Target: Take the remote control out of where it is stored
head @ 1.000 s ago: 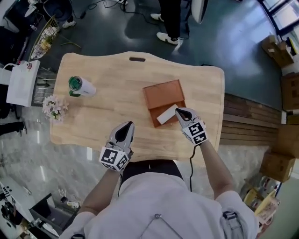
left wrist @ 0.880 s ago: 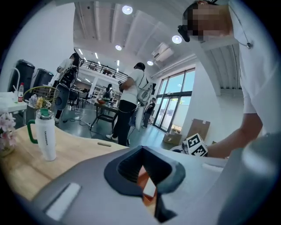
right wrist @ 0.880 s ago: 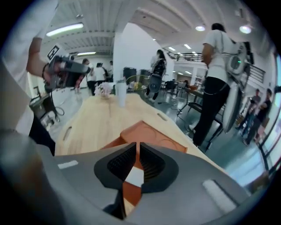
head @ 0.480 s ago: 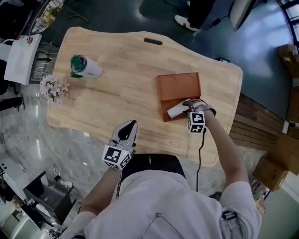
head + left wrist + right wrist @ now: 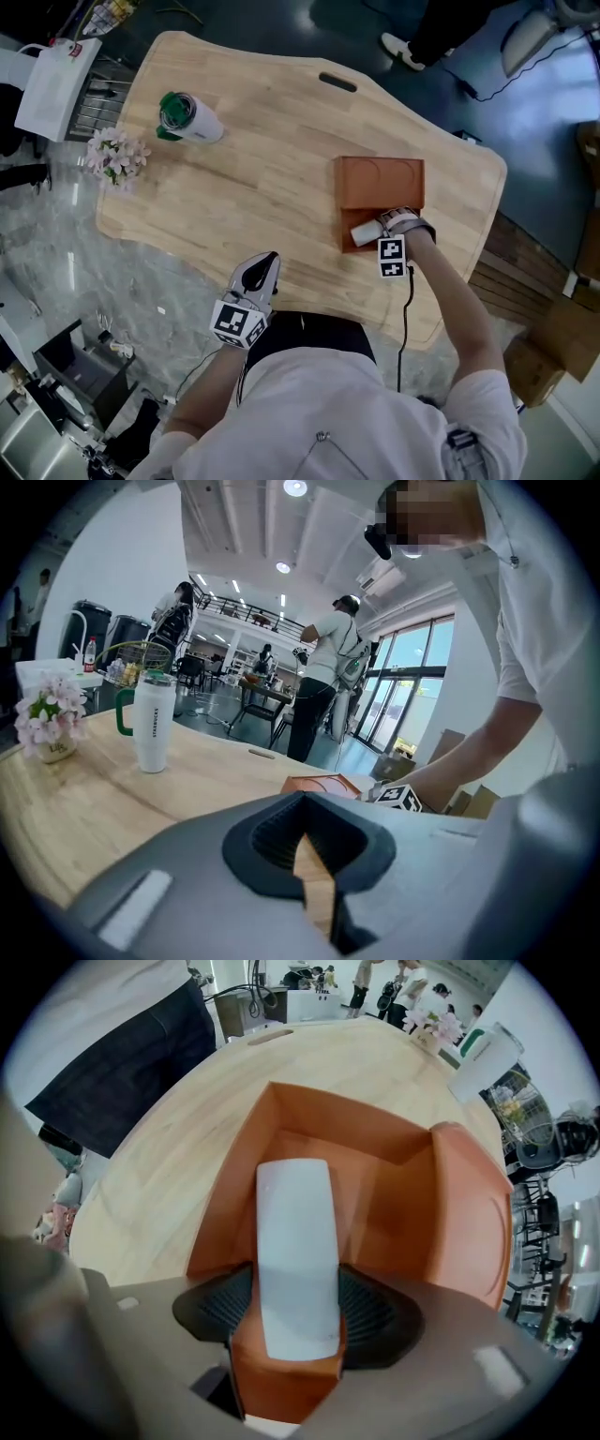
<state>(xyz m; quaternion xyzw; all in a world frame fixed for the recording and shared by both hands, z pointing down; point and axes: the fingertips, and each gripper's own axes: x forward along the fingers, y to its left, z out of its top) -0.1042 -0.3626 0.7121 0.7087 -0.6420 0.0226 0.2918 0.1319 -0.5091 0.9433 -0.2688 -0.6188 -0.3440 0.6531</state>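
A wooden counter (image 5: 272,150) carries an orange storage box (image 5: 380,178), in which an open compartment is seen at the end nearer the person, with a closed part beside it. A white tumbler (image 5: 192,120) and a small bunch of flowers (image 5: 117,155) are set well apart from the box, at the far left. The remote control (image 5: 295,1232), white and slim, is lodged lengthwise in the open compartment, its near end lying over the near wall of the box. That end is clamped from both sides by the fingers (image 5: 220,1309) of the right gripper (image 5: 380,225). The left gripper (image 5: 255,279) is held by the counter's near edge, its fingers closed together on nothing.

The remote is judged light, rigid and smooth-shelled, so slipping is possible. The long side edges, as gripped, are thought the soundest hold. The grasp itself is shown only in the right gripper view. In the head view it is largely covered by the gripper, though the whole layout is given only there.
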